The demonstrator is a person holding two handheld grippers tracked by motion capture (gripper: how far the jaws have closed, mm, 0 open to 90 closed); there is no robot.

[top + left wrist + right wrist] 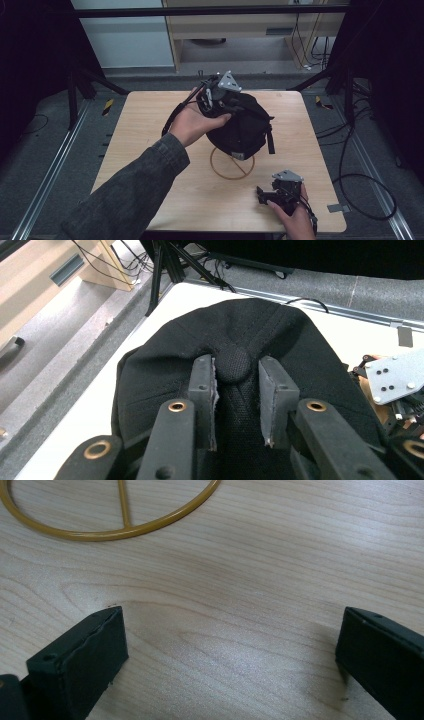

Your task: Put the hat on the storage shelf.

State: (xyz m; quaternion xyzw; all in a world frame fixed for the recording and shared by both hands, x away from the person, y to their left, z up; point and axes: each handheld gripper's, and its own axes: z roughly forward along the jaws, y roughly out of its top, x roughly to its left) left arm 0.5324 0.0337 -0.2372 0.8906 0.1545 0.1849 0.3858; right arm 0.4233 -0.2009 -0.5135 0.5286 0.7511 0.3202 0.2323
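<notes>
jaws of the left gripper (235,405) are straddling the black cap's (240,127) top button, not yet pinching, cap sitting on the wire stand (232,165); right gripper (267,196) is resting spread near the table's (150,130) edge; closing comes next.

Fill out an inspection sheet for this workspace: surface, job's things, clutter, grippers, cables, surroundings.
Surface: light wooden table, bare grain around the items.
Job's things: black cap with its crown up, sitting over a yellow wire ring stand; cap's top button lies between the left jaws.
Clutter: nothing seen.
Grippers: left gripper is on the cap's crown, its jaws either side of the button with gaps, not clamped; right gripper is wide open, low over bare wood near the ring.
Cables: black cable loops on the floor right of the table; more cables hang at the back.
Surroundings: grey floor, metal rails, dark frame legs, pale wooden furniture behind.
</notes>
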